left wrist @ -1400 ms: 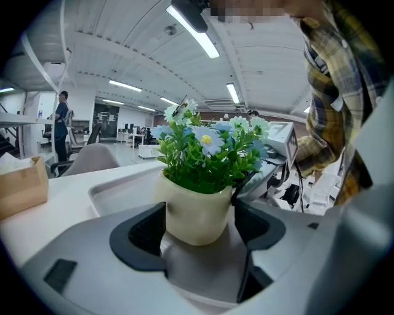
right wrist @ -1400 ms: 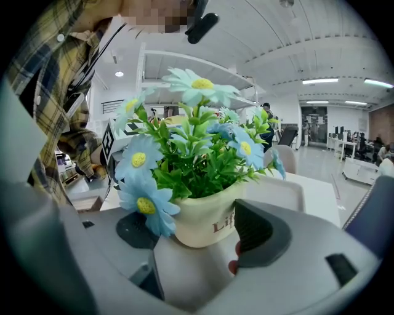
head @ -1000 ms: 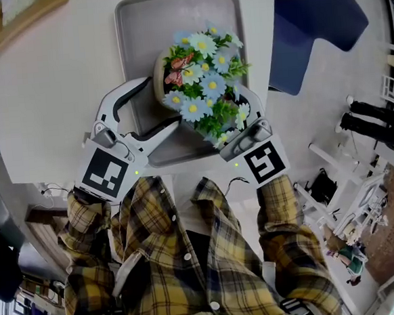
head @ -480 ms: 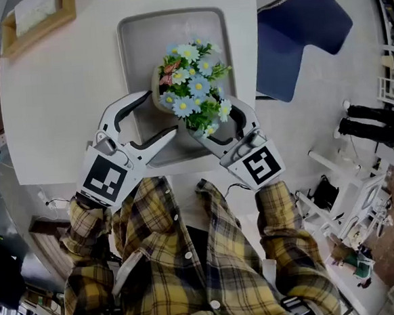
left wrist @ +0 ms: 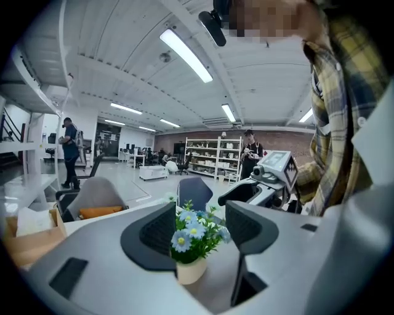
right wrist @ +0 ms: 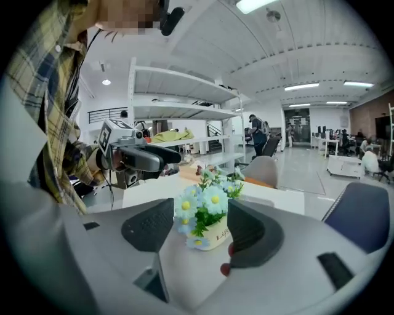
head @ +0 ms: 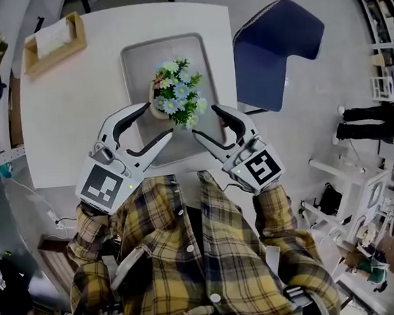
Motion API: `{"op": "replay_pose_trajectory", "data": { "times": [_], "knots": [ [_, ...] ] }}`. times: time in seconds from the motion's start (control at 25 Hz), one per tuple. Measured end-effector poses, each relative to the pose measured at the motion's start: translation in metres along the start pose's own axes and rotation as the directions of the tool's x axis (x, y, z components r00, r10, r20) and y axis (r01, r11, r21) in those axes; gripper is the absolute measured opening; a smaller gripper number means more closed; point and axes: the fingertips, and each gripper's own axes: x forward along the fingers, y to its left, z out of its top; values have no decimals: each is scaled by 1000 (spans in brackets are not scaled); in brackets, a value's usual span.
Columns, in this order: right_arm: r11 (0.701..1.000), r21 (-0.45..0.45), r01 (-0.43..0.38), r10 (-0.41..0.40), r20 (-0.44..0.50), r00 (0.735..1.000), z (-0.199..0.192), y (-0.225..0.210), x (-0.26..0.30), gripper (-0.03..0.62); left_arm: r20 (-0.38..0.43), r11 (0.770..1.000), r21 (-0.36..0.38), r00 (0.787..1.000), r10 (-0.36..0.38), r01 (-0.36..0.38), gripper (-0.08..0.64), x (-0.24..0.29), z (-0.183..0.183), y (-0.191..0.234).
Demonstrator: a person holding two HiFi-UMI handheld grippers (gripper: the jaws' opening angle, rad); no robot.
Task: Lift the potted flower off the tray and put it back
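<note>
The potted flower (head: 176, 94), blue and white daisies in a cream pot, stands on the grey tray (head: 138, 63) on the white table (head: 71, 116). My left gripper (head: 156, 122) hovers at the pot's near left, its jaws closing with nothing pressed between them. At the near right my right gripper (head: 208, 122) is also closing on nothing. In the left gripper view the pot (left wrist: 191, 269) stands beyond the left gripper (left wrist: 201, 229), clear of the pads. In the right gripper view the flowers (right wrist: 206, 209) likewise lie past the right gripper (right wrist: 201, 231).
A wooden box (head: 53, 41) with white paper sits at the table's far left corner. A dark blue chair (head: 276, 45) stands right of the table. The tray's near edge lies close to the table's front edge. People stand far back in the room.
Both grippers have come off the pot's sides and drawn up and back toward me. The pot stays on the tray. Both pairs of jaws have narrowed a little.
</note>
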Motion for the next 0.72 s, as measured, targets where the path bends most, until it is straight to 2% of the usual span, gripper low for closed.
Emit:
{"op": "replay_pose_trajectory", "data": {
  "times": [0.16,0.36,0.52,0.72],
  "knots": [
    [1000,-3,29,-28,69,997,39,1,-29,256,67,999,-26,997,36,-34,246,-6,42,-16],
    [999,-28,43,-37,179,983,90,2,-42,204,137,998,-7,988,67,-66,213,-14,80,-30],
    [998,-48,50,-36,261,965,122,8,-41,154,164,996,1,983,89,-90,165,-24,95,-32],
    [997,-45,56,-38,320,947,148,20,-40,82,191,993,-5,975,118,-119,146,-37,101,-28]
  ]
}}
